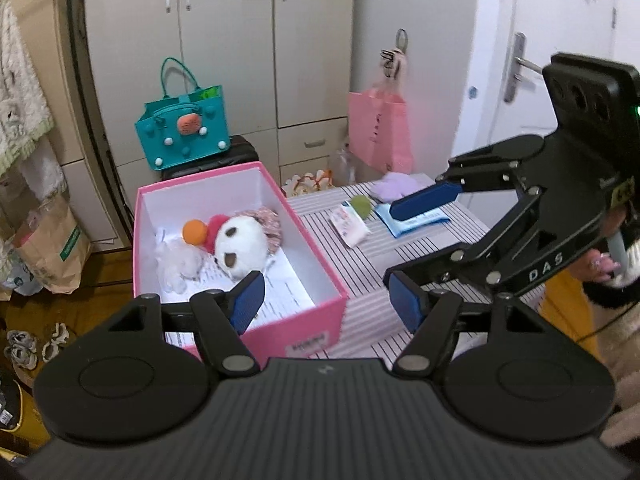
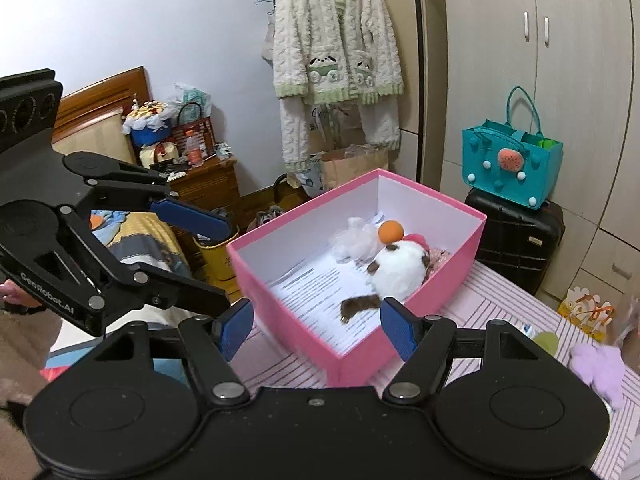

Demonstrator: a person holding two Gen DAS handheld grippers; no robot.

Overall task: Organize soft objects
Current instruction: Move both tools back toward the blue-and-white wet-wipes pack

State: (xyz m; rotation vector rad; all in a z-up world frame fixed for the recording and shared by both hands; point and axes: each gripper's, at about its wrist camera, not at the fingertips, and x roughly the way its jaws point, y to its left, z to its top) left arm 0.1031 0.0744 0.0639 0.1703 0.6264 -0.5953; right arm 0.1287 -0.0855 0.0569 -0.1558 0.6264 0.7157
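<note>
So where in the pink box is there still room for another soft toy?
The near half of the pink box is free: only printed paper lies there, bordered by the front and side walls. The far end is crowded with the white plush, the orange ball and a pale fluffy toy.

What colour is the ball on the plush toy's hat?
Orange ball, clearest in the left wrist view.

White plush (image 1: 240,246) (image 2: 394,270) lying in pink box (image 1: 240,330) (image 2: 360,364); purple plush (image 1: 394,186) (image 2: 600,364), perhaps glove, on striped table.
</note>
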